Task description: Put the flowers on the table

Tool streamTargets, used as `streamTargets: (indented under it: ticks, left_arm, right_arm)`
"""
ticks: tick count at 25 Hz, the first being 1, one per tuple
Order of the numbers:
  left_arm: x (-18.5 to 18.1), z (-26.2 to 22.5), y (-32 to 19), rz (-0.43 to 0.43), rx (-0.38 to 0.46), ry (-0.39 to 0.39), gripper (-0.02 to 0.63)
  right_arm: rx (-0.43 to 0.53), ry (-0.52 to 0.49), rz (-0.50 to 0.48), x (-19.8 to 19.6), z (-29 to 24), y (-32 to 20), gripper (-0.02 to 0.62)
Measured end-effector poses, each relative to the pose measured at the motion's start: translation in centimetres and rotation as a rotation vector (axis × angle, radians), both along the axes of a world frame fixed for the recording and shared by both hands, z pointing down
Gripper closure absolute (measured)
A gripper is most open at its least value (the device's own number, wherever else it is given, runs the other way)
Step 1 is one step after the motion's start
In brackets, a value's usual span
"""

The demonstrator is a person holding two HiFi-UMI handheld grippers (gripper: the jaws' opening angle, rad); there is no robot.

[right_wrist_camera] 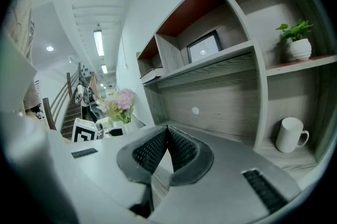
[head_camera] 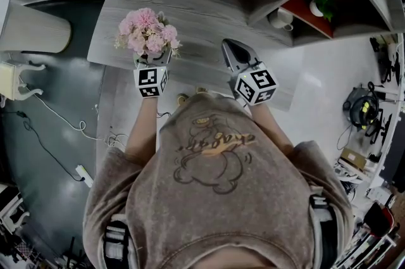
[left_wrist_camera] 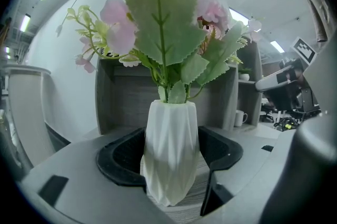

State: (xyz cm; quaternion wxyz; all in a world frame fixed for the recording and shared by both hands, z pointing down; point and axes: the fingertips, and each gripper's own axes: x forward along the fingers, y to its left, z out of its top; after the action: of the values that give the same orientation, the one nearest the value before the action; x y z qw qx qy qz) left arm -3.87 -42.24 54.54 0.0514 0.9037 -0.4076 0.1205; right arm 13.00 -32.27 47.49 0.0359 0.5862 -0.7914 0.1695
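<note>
Vase [left_wrist_camera: 171, 157] w/ pink flowers [head_camera: 147, 30] clamped in my left gripper [head_camera: 152, 62] over the grey table [head_camera: 209, 21], base prob down or nearly. Right gripper [right_wrist_camera: 166, 139] pinched closed, empty. Only letting go left imo.

Head view looks down; both gripper views face the shelving [right_wrist_camera: 221, 57].

- A grey wood-grain table [head_camera: 209, 24] stands against a shelf unit [right_wrist_camera: 226, 94] of the same grey wood.
- A white vase [left_wrist_camera: 171, 159] with pink flowers [head_camera: 147, 30] stands upright over the table's left part. Whether its base touches the top cannot be told.
- A white mug [right_wrist_camera: 291, 135] stands on a low shelf, with a small potted plant [right_wrist_camera: 296, 41] on the shelf above it.
- A framed picture [right_wrist_camera: 204, 46] stands on a higher shelf.
</note>
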Motion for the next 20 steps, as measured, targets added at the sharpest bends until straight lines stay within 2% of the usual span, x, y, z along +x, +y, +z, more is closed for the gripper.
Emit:
streamTargets:
  ticks: [12,20]
  left_arm:
    - [-0.4,0.2,0.5,-0.004,-0.036,0.004,0.285]
    - [-1.9,-1.6,1.8,-0.033,-0.028,0.035,0.285]
  right_arm:
    - [0.000,0.000,0.002,0.1,0.0,0.3,0.600]
    - [0.002,-0.005,-0.050,-1.3,0.2,-0.2,0.598]
